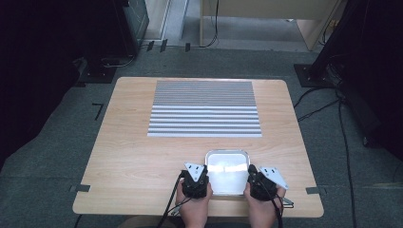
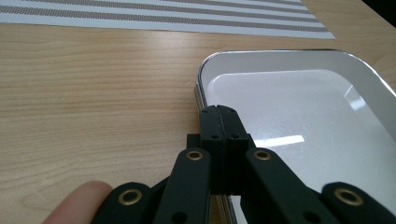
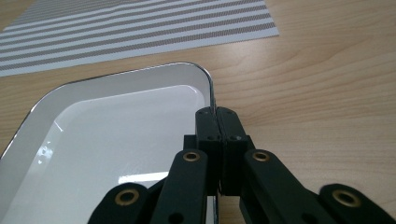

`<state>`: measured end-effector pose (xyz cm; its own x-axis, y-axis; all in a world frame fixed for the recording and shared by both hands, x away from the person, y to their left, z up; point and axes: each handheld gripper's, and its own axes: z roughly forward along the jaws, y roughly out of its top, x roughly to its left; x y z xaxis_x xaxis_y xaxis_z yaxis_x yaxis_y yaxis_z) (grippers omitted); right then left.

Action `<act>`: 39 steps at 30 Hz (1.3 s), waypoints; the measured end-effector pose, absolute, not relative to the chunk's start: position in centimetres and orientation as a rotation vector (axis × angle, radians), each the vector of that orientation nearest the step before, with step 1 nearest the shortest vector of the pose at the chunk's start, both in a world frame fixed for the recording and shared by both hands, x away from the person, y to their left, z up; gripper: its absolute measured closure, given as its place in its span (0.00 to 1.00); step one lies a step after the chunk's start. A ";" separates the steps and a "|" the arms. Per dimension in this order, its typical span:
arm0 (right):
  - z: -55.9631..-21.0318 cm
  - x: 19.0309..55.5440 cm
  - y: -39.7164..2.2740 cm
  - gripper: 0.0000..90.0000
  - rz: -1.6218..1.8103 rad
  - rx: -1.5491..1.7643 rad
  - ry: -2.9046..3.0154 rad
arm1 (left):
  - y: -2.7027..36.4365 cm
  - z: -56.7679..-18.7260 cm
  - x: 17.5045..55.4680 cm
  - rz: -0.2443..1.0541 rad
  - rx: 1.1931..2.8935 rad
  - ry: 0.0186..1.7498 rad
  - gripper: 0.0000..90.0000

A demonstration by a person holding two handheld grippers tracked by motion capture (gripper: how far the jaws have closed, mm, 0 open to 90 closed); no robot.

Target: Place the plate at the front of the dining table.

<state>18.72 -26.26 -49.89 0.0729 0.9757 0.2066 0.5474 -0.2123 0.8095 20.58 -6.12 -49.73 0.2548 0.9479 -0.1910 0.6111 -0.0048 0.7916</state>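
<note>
Near the front edge of the bench [image 1: 142, 156], between your two hands, sits the empty white tray [image 1: 227, 183] with its shiny metal rim, and you have it pinched from both sides. Your left hand-held gripper [image 1: 199, 175] is clenched on the tray's left rim, the jaws pressed together over the lip as the left gripper view shows [image 2: 219, 112]; your right hand-held gripper [image 1: 253, 175] is clenched the same way on the right rim [image 3: 215, 114]. Both bites look shallow, holding only the thin lip, so the step in hand, judging from the grip, is a two-handed lift or carry of the tray, most likely toward the striped placemat [image 1: 205, 108] lying farther back on the bench, well apart from the tray. To do it well, keep both grippers squeezed evenly and raise them together at the same pace, so the tray stays level and does not twist out of one bite. Avoid pulling your hands apart or pushing them inward, since either could flex the rim or let the smooth lip slide free. Move slowly, keep the tray low over the wood, and set it down flat before you release either side.
</note>
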 end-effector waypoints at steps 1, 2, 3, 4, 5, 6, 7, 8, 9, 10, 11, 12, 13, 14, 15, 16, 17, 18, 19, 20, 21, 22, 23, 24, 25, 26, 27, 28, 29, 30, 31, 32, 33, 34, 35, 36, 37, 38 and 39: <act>-50.0 18.7 -26.3 1.00 1.031 1.822 1.509 | -6.1 -49.7 20.6 0.520 1.705 1.455 0.96; -50.0 18.7 -26.4 1.00 1.035 1.821 1.508 | -6.1 -49.7 20.7 0.507 1.706 1.464 0.93; -50.0 18.7 -26.3 1.00 1.029 1.821 1.511 | -6.1 -49.9 20.8 0.488 1.714 1.476 0.90; -50.0 18.8 -26.3 1.00 1.022 1.820 1.513 | -6.2 -50.2 20.9 0.475 1.728 1.486 0.88; -50.1 18.7 -26.2 1.00 1.021 1.817 1.515 | -6.3 -50.5 20.9 0.469 1.737 1.490 0.85; -50.2 18.7 -26.2 1.00 1.020 1.825 1.513 | -6.4 -50.7 20.8 0.463 1.743 1.491 0.85; -50.2 18.8 -26.3 1.00 1.021 1.823 1.516 | -6.7 -50.8 20.6 0.482 1.746 1.475 0.85; -50.2 18.8 -26.3 1.00 1.019 1.819 1.518 | -6.8 -50.8 20.6 0.495 1.750 1.476 0.88; -50.2 18.8 -26.2 1.00 1.019 1.821 1.517 | -6.9 -50.8 20.6 0.509 1.753 1.479 0.89; -50.2 18.8 -26.2 1.00 1.018 1.819 1.517 | -7.0 -50.7 20.6 0.514 1.753 1.479 0.92; -50.2 18.8 -26.2 1.00 1.013 1.819 1.517 | -7.0 -50.7 20.6 0.515 1.754 1.477 0.92; -50.2 18.8 -26.2 1.00 1.008 1.823 1.517 | -7.0 -50.7 20.6 0.521 1.756 1.475 0.93; -50.3 18.8 -26.2 1.00 1.008 1.827 1.517 | -7.1 -50.7 20.7 0.529 1.763 1.472 0.93; -50.3 18.8 -26.2 1.00 1.007 1.822 1.519 | -7.1 -50.7 20.7 0.531 1.761 1.474 0.93; -50.3 18.8 -26.2 1.00 1.006 1.823 1.519 | -7.2 -50.6 20.7 0.533 1.761 1.475 0.93; -50.3 18.8 -26.2 1.00 1.005 1.827 1.517 | -7.2 -50.6 20.8 0.529 1.760 1.479 0.93; -50.3 18.8 -26.2 1.00 1.005 1.827 1.516 | -7.2 -50.6 20.9 0.527 1.763 1.483 0.94; -50.3 18.8 -26.2 1.00 1.008 1.827 1.516 | -7.1 -50.5 20.9 0.524 1.760 1.486 0.94; -50.3 18.8 -26.2 1.00 1.009 1.826 1.516 | -7.1 -50.4 20.9 0.526 1.751 1.484 0.95; -50.3 18.7 -26.2 1.00 1.012 1.826 1.517 | -7.0 -50.2 21.0 0.527 1.744 1.483 0.96; -50.3 18.7 -26.2 1.00 1.017 1.825 1.514 | -6.9 -50.1 21.0 0.522 1.734 1.484 0.97; -50.3 18.7 -26.2 1.00 1.018 1.824 1.515 | -6.8 -49.9 21.0 0.523 1.732 1.479 0.98; -50.3 18.7 -26.2 1.00 1.020 1.822 1.514 | -6.8 -49.8 21.1 0.521 1.733 1.474 0.98; -50.3 18.7 -26.3 1.00 1.022 1.821 1.510 | -6.8 -49.7 21.1 0.518 1.734 1.473 0.99; -50.3 18.6 -26.3 1.00 1.025 1.819 1.504 | -6.7 -49.6 21.2 0.518 1.733 1.471 1.00; -50.2 18.6 -26.3 1.00 1.034 1.820 1.499 | -6.7 -49.6 21.2 0.519 1.730 1.468 1.00; -50.1 18.6 -26.3 1.00 1.037 1.819 1.495 | -6.7 -49.6 21.2 0.519 1.731 1.466 1.00; -50.1 18.6 -26.4 1.00 1.038 1.818 1.494 | -6.7 -49.6 21.2 0.516 1.736 1.461 1.00; -50.1 18.6 -26.4 1.00 1.036 1.819 1.494 | -6.6 -49.6 21.3 0.509 1.739 1.461 1.00; -50.1 18.6 -26.4 1.00 1.034 1.827 1.495 | -6.6 -49.7 21.4 0.489 1.740 1.468 0.99; -50.2 18.7 -26.4 1.00 1.032 1.831 1.498 | -6.6 -49.7 21.4 0.488 1.733 1.474 0.98; -50.3 18.7 -26.4 1.00 1.032 1.835 1.501 | -6.6 -49.8 21.4 0.481 1.736 1.480 0.96; -50.4 18.7 -26.4 1.00 1.031 1.839 1.504 | -6.6 -50.0 21.5 0.456 1.748 1.492 0.93; -50.4 18.7 -26.3 1.00 1.028 1.840 1.502 | -6.7 -50.0 21.4 0.461 1.742 1.490 0.91; -50.4 18.7 -26.3 1.00 1.021 1.833 1.504 | -6.7 -50.0 21.5 0.452 1.743 1.494 0.91; -50.4 18.7 -26.3 1.00 1.018 1.832 1.504 | -6.6 -49.9 21.5 0.451 1.744 1.500 0.91; -50.4 18.7 -26.3 1.00 1.020 1.834 1.504 | -6.6 -49.9 21.6 0.452 1.746 1.510 0.94; -50.4 18.7 -26.2 1.00 1.018 1.832 1.504 | -6.6 -49.8 21.7 0.441 1.744 1.516 0.96; -50.4 18.7 -26.2 1.00 1.016 1.830 1.504 | -6.6 -49.7 21.7 0.440 1.749 1.521 0.96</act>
